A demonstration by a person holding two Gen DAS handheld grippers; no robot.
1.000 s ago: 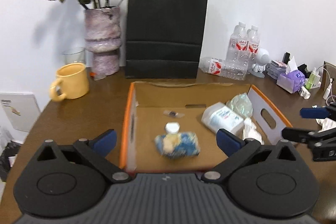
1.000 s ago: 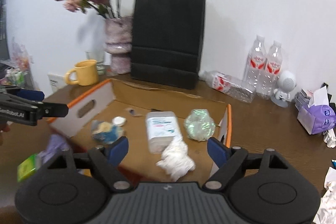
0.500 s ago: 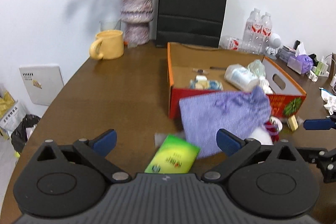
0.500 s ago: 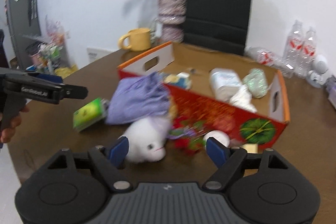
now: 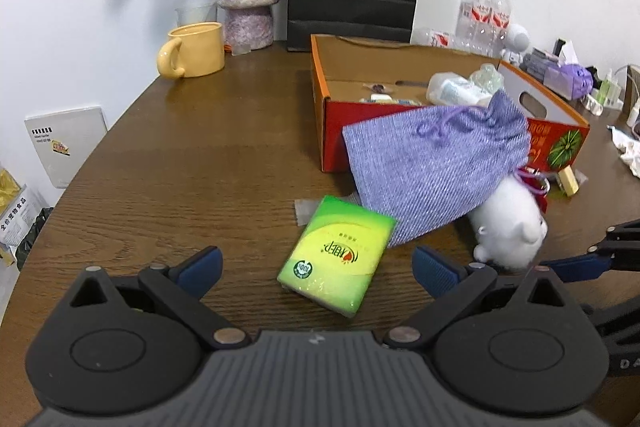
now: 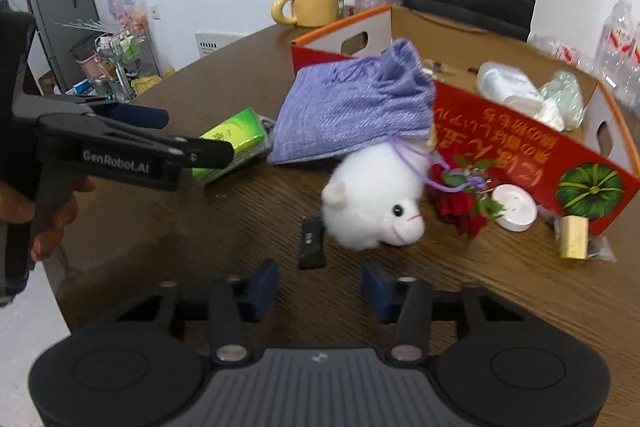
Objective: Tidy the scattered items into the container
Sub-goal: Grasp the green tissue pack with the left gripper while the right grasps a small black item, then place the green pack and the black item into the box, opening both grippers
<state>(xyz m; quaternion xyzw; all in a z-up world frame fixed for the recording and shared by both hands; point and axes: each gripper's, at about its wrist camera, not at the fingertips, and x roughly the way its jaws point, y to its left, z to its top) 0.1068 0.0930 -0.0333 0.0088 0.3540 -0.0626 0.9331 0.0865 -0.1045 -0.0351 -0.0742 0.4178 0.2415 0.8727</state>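
My left hand-held gripper (image 5: 316, 269) is spread wide and holds nothing, with the green tissue pack (image 5: 338, 254) lying flat on the tabletop (image 5: 192, 163) between its fingers. My right hand-held gripper (image 6: 320, 285) is at a narrower gap, also holding nothing; a small black object (image 6: 311, 242) sits at twelve o'clock, touching the white plush (image 6: 374, 199). The purple pouch (image 5: 432, 173) leans on the box (image 5: 320, 99) at one o'clock. I judge the slick pack could skid from a shallow pinch, or the pouch's cord snag the plush.
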